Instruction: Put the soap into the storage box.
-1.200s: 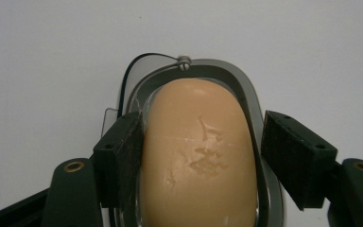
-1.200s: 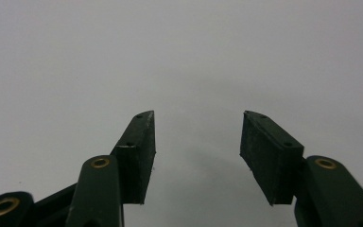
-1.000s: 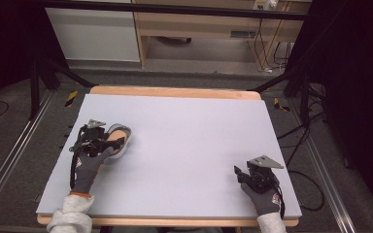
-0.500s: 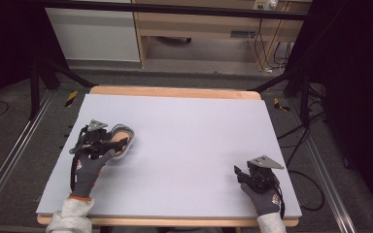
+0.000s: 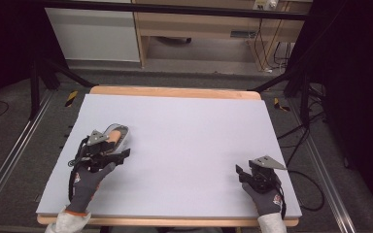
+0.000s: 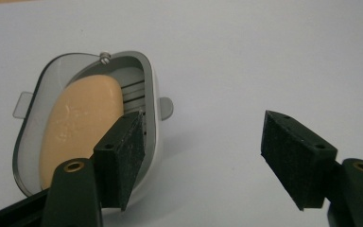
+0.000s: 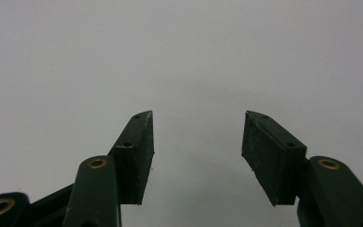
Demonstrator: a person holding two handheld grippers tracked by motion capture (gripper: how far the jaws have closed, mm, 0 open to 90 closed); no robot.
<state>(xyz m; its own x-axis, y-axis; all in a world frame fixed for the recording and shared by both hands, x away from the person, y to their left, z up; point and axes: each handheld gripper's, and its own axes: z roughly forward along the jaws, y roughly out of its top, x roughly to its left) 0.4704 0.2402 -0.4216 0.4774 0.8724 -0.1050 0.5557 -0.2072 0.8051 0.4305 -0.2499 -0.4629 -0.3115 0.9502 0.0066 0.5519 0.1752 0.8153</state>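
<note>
The soap dish (image 6: 82, 120), holding an orange bar of soap (image 6: 80, 127), is sitting at the table's (image 5: 184, 145) left side. The left gripper (image 6: 203, 151) is hanging wide open and empty just right of it, one jaw overlapping its rim, perhaps lining up a grasp; next it needs shifting left. The right gripper (image 7: 196, 151), open and empty, is resting near the front right edge, with bare room between.
</note>
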